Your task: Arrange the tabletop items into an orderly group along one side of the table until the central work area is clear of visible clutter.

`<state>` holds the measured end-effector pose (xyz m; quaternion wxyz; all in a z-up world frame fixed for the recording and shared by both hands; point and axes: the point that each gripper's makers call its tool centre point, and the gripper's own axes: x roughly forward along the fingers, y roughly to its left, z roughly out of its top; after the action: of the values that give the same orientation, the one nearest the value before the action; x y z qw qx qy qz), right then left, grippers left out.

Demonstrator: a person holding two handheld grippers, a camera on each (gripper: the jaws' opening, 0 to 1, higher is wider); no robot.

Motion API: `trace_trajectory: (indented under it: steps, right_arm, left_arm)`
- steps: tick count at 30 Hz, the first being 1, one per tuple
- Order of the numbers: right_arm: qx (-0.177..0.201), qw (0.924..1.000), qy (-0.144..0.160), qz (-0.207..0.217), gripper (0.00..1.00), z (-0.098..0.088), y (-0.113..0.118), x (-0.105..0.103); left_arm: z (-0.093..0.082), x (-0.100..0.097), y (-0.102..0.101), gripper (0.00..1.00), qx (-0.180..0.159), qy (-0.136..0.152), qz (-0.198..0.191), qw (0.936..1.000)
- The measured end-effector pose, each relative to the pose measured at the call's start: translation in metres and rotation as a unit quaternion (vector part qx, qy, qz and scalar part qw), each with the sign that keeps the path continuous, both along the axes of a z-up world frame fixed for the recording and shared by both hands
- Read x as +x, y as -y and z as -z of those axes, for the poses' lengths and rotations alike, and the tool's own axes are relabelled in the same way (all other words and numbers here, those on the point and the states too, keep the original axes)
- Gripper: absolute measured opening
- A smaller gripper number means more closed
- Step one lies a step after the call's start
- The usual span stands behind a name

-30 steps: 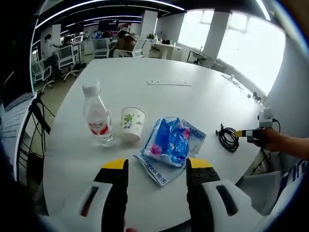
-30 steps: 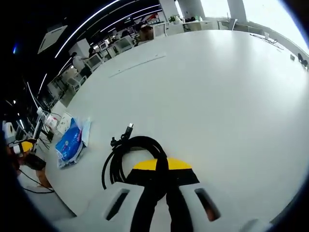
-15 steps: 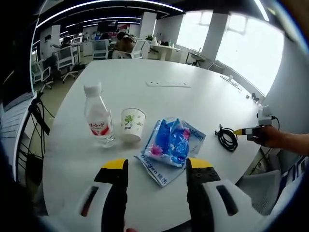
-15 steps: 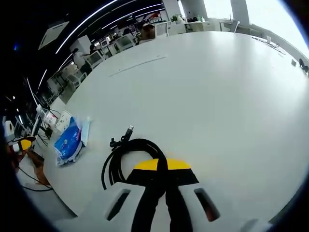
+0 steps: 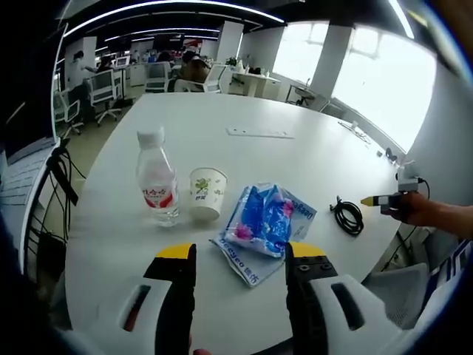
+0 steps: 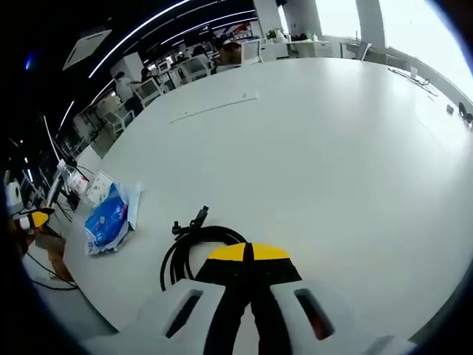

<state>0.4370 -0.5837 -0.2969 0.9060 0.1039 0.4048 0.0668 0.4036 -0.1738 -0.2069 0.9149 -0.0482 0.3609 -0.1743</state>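
Right gripper view: gripper (image 6: 247, 255) clamped on the cable (image 6: 194, 244)
Carry it low toward ten o'clock, beside the blue packet (image 6: 109, 220)

The left gripper view looks from the table's near edge, down across the white table (image 5: 295, 140) toward the office, with the blue packet (image 5: 262, 220) close ahead. The right gripper view sits low beside the black cable coil (image 6: 188, 248), facing along the tabletop. Both views share the packet (image 6: 111, 220), the coil (image 5: 347, 217) and the table (image 6: 318, 148).
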Motion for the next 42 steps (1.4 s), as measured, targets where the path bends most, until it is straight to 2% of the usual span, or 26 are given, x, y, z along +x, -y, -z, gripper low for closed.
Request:
trace_trajectory:
  steps: [10,30,35,42]
  right_arm:
    - [0.004,1.0000,0.006,-0.006,0.00,-0.006,-0.009,0.002]
    - [0.014,0.9980,0.031,-0.054,0.08,-0.022,-0.055,0.007]
    - [0.034,0.9962,0.039,-0.071,0.12,-0.028,-0.075,0.007]
    - [0.042,0.9940,0.045,-0.090,0.15,-0.035,-0.095,0.007]
  left_arm:
    - [-0.002,0.001,-0.005,0.48,-0.004,0.004,0.000,1.0000]
    - [-0.005,-0.008,-0.020,0.48,-0.004,0.007,0.001,1.0000]
    - [-0.004,-0.010,-0.021,0.48,-0.002,0.007,0.004,1.0000]
    - [-0.004,-0.010,-0.018,0.49,-0.005,0.007,0.011,0.9999]
